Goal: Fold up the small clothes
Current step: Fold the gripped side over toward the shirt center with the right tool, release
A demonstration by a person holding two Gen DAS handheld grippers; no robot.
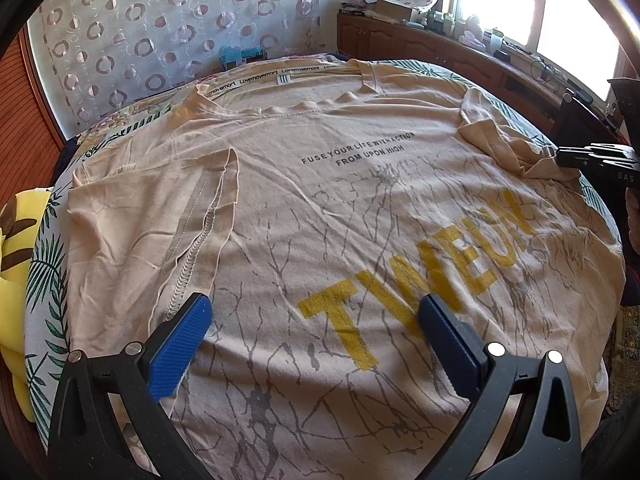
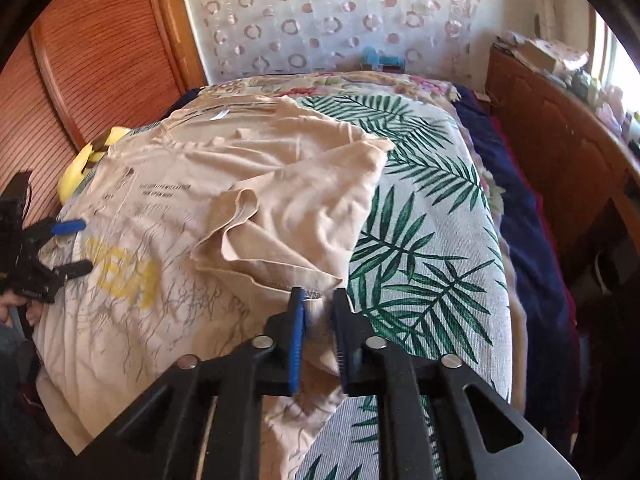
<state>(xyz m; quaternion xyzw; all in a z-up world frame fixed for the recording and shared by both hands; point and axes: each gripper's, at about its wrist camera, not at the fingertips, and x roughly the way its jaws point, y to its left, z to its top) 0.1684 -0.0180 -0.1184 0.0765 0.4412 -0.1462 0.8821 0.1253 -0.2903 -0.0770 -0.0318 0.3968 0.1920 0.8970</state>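
Note:
A beige T-shirt (image 1: 320,208) with yellow lettering and grey crack print lies front up on a bed. Its left sleeve (image 1: 160,220) is folded in over the body. My left gripper (image 1: 316,320) is open, low over the shirt's lower front, holding nothing. My right gripper (image 2: 318,300) is shut on the hem of the right sleeve (image 2: 296,208) and holds it folded partly over the shirt body; it shows at the right edge of the left wrist view (image 1: 592,158). The left gripper shows at the left of the right wrist view (image 2: 68,246).
The bed has a palm-leaf cover (image 2: 420,240). A yellow pillow (image 1: 12,264) lies at its left. A wooden cabinet (image 1: 440,52) with clutter runs under the window on the right. A wooden wardrobe door (image 2: 100,60) stands at the left.

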